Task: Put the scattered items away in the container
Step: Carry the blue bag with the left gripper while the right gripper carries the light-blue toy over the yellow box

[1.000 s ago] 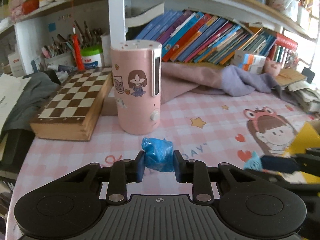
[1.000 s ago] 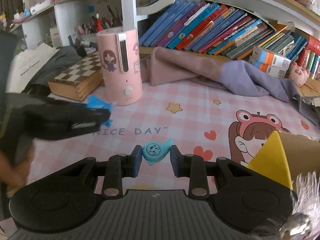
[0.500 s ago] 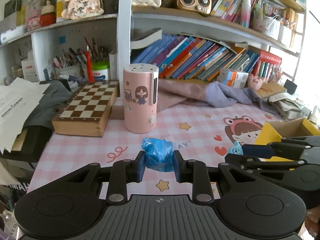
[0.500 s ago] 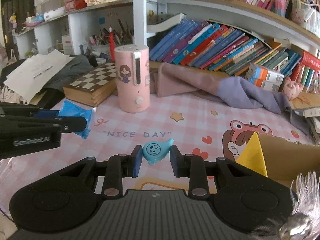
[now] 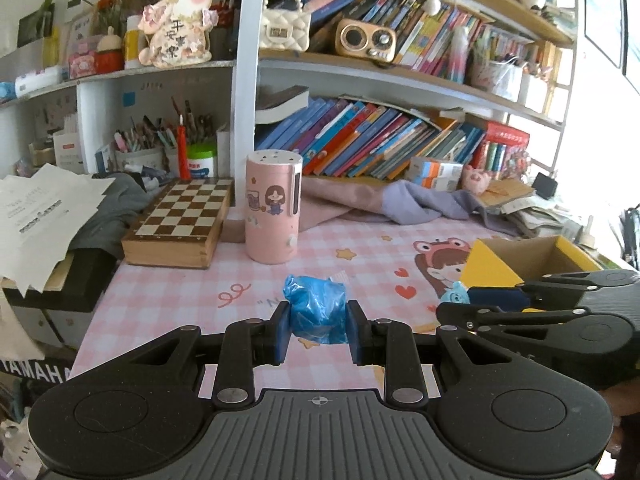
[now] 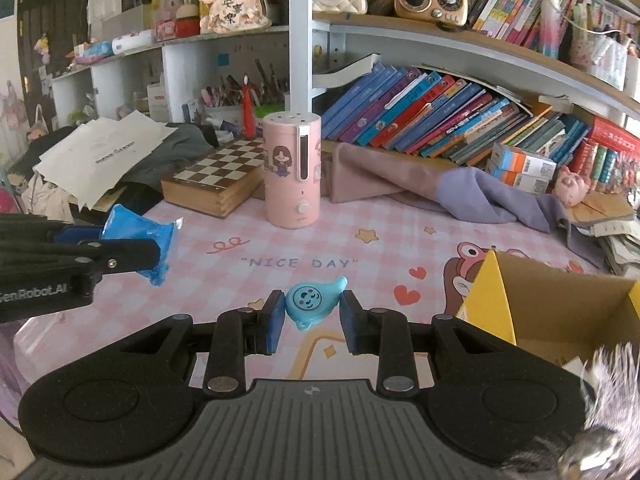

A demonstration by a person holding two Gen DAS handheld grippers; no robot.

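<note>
Above the pink checked table point(image 6: 400, 216), a crumpled blue bag point(image 5: 317, 307) is clamped in the left gripper point(image 5: 318, 330) and a small blue teardrop toy point(image 6: 312, 300) is clamped in the right gripper point(image 6: 310, 320), with the open yellow cardboard box point(image 6: 490, 300) seen just to the right.

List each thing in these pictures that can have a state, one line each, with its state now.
left hand-held gripper: shut on the blue crumpled bag, held above the mat
right hand-held gripper: shut on the teal droplet toy, held above the mat
cardboard box: open at the top
pink humidifier: upright
chessboard case: closed, lying flat
</note>
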